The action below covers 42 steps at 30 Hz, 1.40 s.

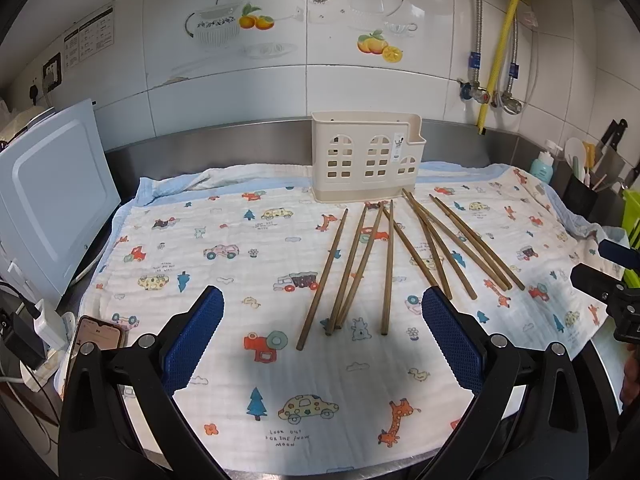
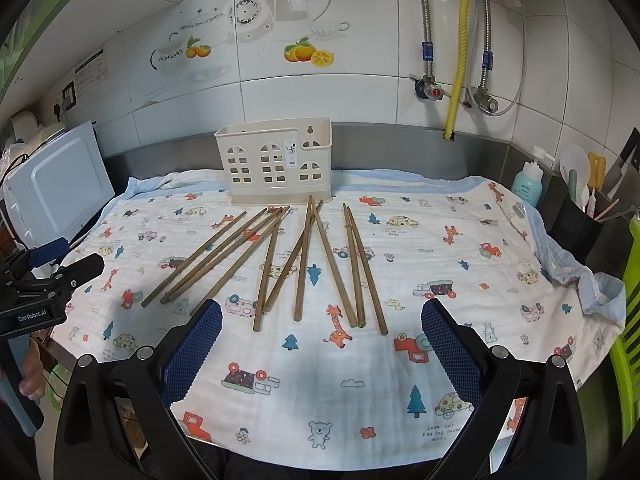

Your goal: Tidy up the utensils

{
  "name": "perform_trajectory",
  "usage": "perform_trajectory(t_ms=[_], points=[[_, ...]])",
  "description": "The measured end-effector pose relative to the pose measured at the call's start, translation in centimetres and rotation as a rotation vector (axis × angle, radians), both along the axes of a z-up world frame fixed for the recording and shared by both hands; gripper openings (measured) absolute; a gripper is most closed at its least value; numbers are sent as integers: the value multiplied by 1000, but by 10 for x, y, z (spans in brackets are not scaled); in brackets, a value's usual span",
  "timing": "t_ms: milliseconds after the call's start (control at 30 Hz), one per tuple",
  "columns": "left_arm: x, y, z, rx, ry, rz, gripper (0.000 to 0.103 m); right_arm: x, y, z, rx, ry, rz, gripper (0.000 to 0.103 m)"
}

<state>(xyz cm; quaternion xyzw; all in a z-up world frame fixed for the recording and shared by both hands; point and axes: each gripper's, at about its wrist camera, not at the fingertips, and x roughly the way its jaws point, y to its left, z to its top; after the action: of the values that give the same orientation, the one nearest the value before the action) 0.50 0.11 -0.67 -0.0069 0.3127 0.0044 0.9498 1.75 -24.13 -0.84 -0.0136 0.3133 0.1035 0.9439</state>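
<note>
Chopsticks point(image 2: 304, 258) fan lengthwise toward the holder point(image 2: 276, 160); left gripper point(image 1: 322, 336) and right gripper point(image 2: 322, 338) both gape empty.

Left hand-held gripper point(image 1: 322, 334), right hand-held gripper point(image 2: 322, 338): jaws wide apart.

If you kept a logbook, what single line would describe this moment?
left gripper: open, empty | right gripper: open, empty | brown wooden chopsticks: loose on printed cloth | cream plastic holder: upright behind them
</note>
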Motion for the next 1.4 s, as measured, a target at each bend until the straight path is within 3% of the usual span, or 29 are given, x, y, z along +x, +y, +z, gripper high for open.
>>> perform_trajectory(t_ms=[1400], points=[[-15, -2, 15, 9, -63, -8, 98, -12, -1, 10, -3, -40, 1, 97]])
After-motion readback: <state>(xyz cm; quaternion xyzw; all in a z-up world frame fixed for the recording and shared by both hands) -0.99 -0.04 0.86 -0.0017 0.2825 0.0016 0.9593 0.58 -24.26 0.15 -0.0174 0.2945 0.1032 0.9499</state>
